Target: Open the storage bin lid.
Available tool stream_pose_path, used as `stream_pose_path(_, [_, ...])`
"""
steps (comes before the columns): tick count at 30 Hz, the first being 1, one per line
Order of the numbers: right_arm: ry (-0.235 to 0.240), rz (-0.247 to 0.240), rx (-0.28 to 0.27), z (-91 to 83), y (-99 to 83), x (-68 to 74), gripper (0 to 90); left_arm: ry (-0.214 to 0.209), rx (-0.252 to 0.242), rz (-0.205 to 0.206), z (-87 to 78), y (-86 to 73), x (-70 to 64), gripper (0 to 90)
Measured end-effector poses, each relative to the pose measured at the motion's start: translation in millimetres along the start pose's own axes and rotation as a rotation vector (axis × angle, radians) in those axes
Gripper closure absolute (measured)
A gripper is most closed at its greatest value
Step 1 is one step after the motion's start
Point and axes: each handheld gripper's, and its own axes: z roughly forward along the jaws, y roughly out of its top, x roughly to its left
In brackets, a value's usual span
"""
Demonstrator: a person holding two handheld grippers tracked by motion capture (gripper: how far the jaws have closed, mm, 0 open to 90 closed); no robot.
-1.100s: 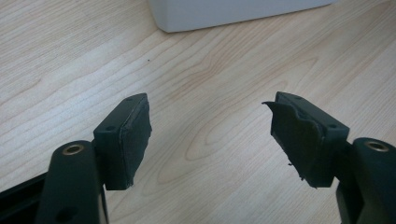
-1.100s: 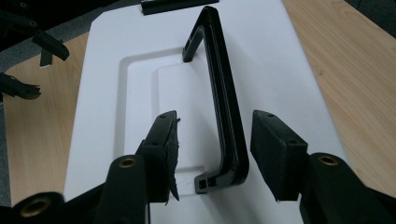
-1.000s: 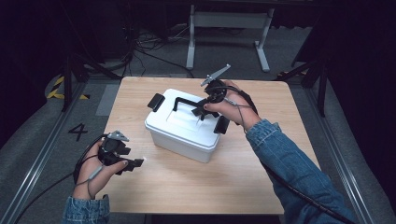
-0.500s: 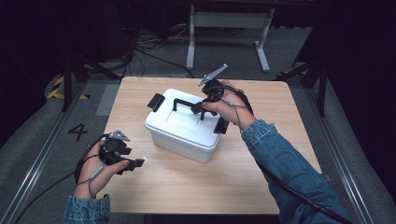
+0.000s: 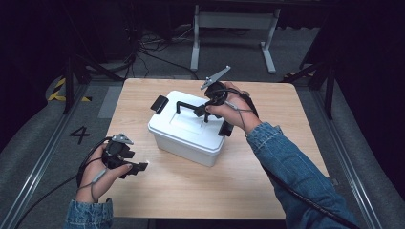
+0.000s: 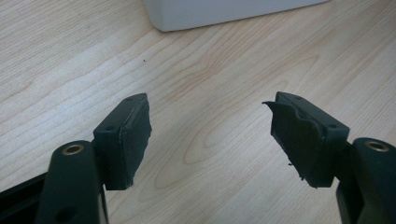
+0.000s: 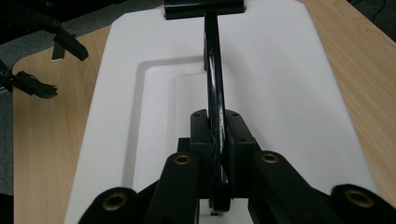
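Wooden table [image 5: 286,157], light-grained, with rounded corners, standing on a grey floor. White plastic storage box [image 5: 184,138] near the table's middle, set at an angle to the table edges; its white lid [image 7: 289,84] has a shallow recessed panel and is seated on the box. Black latch clips sit at the lid's two ends: far-left latch [image 5: 159,103] raised outward, near-right latch [image 5: 225,128] beside the person's right hand. Black carrying handle [image 7: 212,70], a thin bar raised upright over the lid's centre line.

Right gripper [image 5: 206,109], held over the lid's right end; in the right gripper view its jaws are closed narrowly onto the handle bar, one pad against each side. Left gripper [image 5: 141,167], held low over the table's near-left part, well apart from the box; in the left gripper view its jaws stand wide, with bare tabletop between the pads [image 6: 130,133] and nothing gripped.
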Motion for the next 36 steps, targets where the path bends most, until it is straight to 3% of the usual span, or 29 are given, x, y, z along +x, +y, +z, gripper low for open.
stream_pose_path(20, [-0.012,-0.013,-0.061,-32.4,11.1,3.2,84.6,0.004,0.004,-0.003,0.3,-0.6,1.1,29.4])
stream_pose_path(30, [-0.029,-0.006,-0.086,-60.7,10.1,0.7,84.6,0.002,0.008,-0.001,1.5,-0.6,1.4,29.3])
stream_pose_path(36, [-0.058,0.008,-0.101,-86.4,1.3,-5.0,84.6,0.003,0.009,-0.007,2.6,-0.8,1.6,29.2])
